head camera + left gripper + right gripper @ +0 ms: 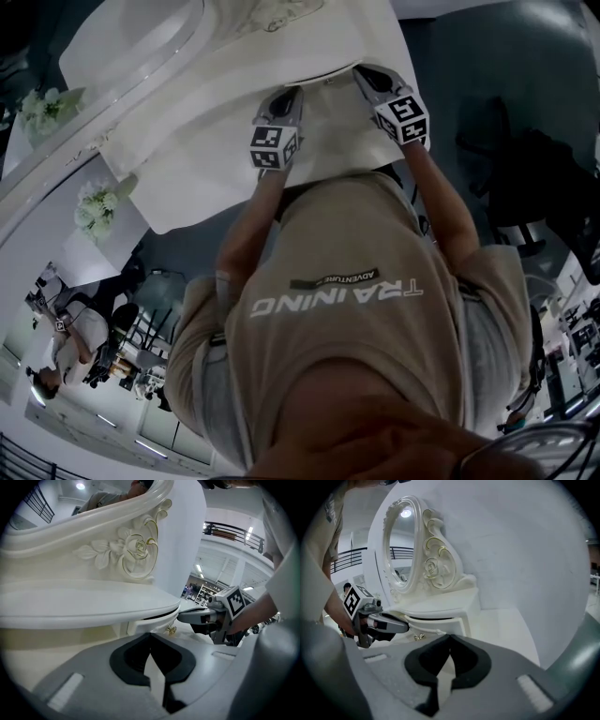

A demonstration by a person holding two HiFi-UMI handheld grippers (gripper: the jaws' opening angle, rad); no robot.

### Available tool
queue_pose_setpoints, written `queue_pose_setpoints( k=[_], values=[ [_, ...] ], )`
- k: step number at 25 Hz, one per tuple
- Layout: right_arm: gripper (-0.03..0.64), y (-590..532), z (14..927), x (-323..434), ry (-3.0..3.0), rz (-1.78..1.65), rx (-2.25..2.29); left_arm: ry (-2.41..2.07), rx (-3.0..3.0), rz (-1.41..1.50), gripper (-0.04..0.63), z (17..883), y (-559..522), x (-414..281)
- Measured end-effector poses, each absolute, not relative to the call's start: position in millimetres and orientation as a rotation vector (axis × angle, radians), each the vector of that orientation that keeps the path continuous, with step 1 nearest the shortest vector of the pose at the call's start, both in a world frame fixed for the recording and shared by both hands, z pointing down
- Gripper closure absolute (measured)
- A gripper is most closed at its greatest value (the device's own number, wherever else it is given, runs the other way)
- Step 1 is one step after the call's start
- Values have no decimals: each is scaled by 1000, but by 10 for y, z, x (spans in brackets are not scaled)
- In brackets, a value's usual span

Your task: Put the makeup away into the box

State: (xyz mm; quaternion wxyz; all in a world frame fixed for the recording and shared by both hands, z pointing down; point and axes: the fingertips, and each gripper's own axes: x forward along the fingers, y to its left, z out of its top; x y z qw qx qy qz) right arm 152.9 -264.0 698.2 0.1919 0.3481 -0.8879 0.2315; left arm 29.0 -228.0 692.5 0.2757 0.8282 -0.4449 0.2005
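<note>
No makeup and no box are in view. Both grippers point at a white vanity [197, 141] with a small drawer [436, 620] under its raised shelf. A gold knob [171, 630] sits on the drawer front. My left gripper [289, 94] is shut with nothing in it, and its tips are close to the drawer's left side. My right gripper [364, 73] is also shut and empty, just right of the left one. In the left gripper view the pads [140, 656] meet, and the right gripper [187, 617] reaches in beside the knob. In the right gripper view the left gripper [402, 626] sits left of the knob [419, 636].
An oval mirror [401, 550] in a carved white frame with a rose relief [133, 550] stands on the vanity. White flowers [98, 206] sit off its left edge. A white wall [525, 564] closes the right side. My own shirt [347, 309] fills the lower head view.
</note>
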Motion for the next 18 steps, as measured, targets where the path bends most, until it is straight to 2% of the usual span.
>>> queue_pose_setpoints(
  k=[18],
  values=[
    [612,-2915,6971,1408,-2499,575,996,-1242,2216,470,588,6935,-2579,153]
  ],
)
